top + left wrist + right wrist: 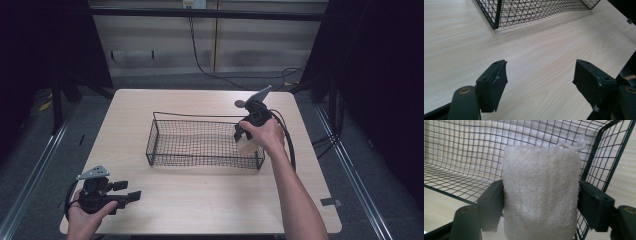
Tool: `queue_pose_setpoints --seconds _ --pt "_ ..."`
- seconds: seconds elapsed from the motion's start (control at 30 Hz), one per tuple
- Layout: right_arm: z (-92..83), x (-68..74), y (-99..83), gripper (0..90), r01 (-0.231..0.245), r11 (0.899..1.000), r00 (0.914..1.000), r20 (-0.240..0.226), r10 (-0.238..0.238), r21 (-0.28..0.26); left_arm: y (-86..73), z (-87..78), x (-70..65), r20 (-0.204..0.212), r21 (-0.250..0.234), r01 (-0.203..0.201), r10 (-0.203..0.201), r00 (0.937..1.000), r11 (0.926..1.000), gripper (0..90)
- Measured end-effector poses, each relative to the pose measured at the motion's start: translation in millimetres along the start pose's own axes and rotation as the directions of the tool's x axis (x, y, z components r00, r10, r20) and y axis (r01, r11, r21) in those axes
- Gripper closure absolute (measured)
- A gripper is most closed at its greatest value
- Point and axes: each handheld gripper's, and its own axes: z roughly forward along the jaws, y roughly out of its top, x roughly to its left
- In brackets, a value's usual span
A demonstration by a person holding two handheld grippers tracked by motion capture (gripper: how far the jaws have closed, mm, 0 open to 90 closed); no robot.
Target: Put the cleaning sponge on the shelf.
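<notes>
one wire basket [200, 142], one pale loofah sponge [541, 192], one wooden surface [200, 200], two grippers: the left gripper [131, 191] and the right gripper [242, 135], each with two black jaws.

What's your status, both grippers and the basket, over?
Left gripper open, idle over bare table. Right gripper shut on loofah pad, at right end of wire basket. Basket looks empty, nothing blocking.
</notes>
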Motion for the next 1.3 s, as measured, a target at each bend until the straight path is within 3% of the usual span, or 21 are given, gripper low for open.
queue_pose_setpoints --seconds 0.5,0.73,1.07,1.3 --pt "15.5 -3.9 -0.7 26.9 -0.038 0.999 0.9992 0.013 0.038 0.023 0.1 -0.4 0.1 0.004 -0.001 0.005 -0.004 1.0 1.0 26.7" --pt "24.6 -4.6 -1.4 26.9 -0.032 0.999 0.999 0.032 0.031 0.039 0.1 0.1 -0.7 0.0 0.003 -0.003 0.003 1.0 1.0 27.0" --pt "35.4 -5.1 -3.4 26.9 -0.067 0.997 0.9949 0.078 0.063 0.041 0.1 0.1 -0.5 0.0 0.004 -0.005 0.005 1.0 1.0 27.0" --pt "42.1 -5.1 -4.6 26.8 -0.088 0.995 0.9928 0.085 0.085 0.039 0.1 0.3 -0.2 0.002 0.005 -0.005 0.005 1.0 1.0 26.9"
